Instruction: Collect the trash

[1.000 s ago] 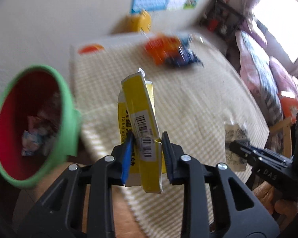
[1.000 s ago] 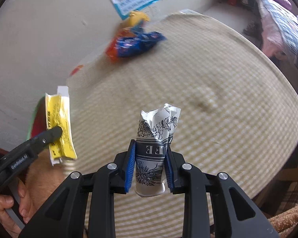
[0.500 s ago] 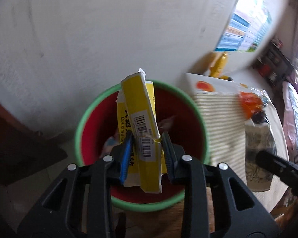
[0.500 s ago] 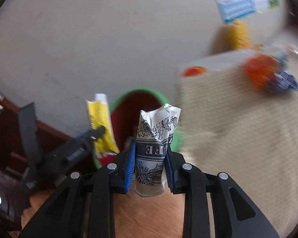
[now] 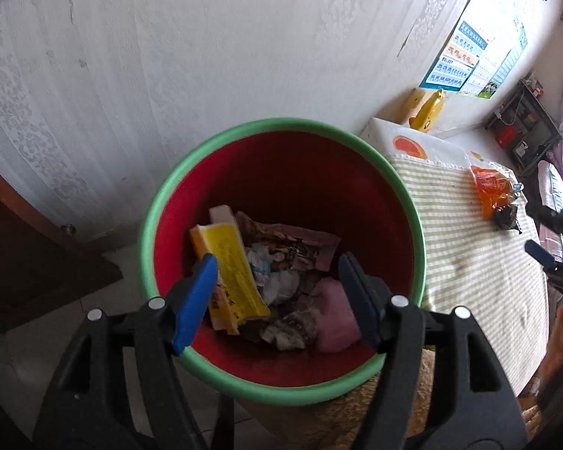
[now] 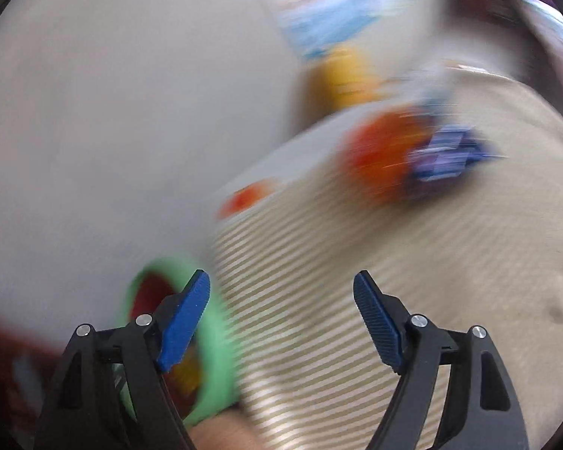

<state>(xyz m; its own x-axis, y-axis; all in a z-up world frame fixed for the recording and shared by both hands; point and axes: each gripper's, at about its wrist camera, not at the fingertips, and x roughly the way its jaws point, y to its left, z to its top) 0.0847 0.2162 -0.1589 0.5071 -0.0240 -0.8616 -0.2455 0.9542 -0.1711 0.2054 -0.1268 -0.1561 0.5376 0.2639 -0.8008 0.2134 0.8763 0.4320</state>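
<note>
The left tongs (image 5: 277,300) hang over the bin (image 5: 281,127) with the jaws wide; they have just been opening, and nothing is between the blue pads (image 5: 195,300). The yellow carton (image 5: 236,273) lies inside the bin, on top of the other trash (image 5: 292,292). It is flat and tilted, and its long axis runs from the upper left down toward the lower right in the left wrist view; its near end rests close beside the left pad, below it. The left pad covers a little of its lower edge. The bin has a green rim and a red inner wall, and its near rim is partly hidden behind the tongs.

The right tongs (image 6: 281,322) have also just been opening and now stand wide, with nothing between them. Their view is much blurred. Under them is the striped cloth of the surface (image 6: 356,262), and the bin shows at the lower left, cut by the left finger. Farther on the surface lie an orange wrapper (image 5: 488,187) and a dark blue wrapper (image 6: 446,157), touching each other. Behind them a yellow object (image 5: 428,108) stands against the wall (image 5: 206,56); I cannot tell what it is.
</note>
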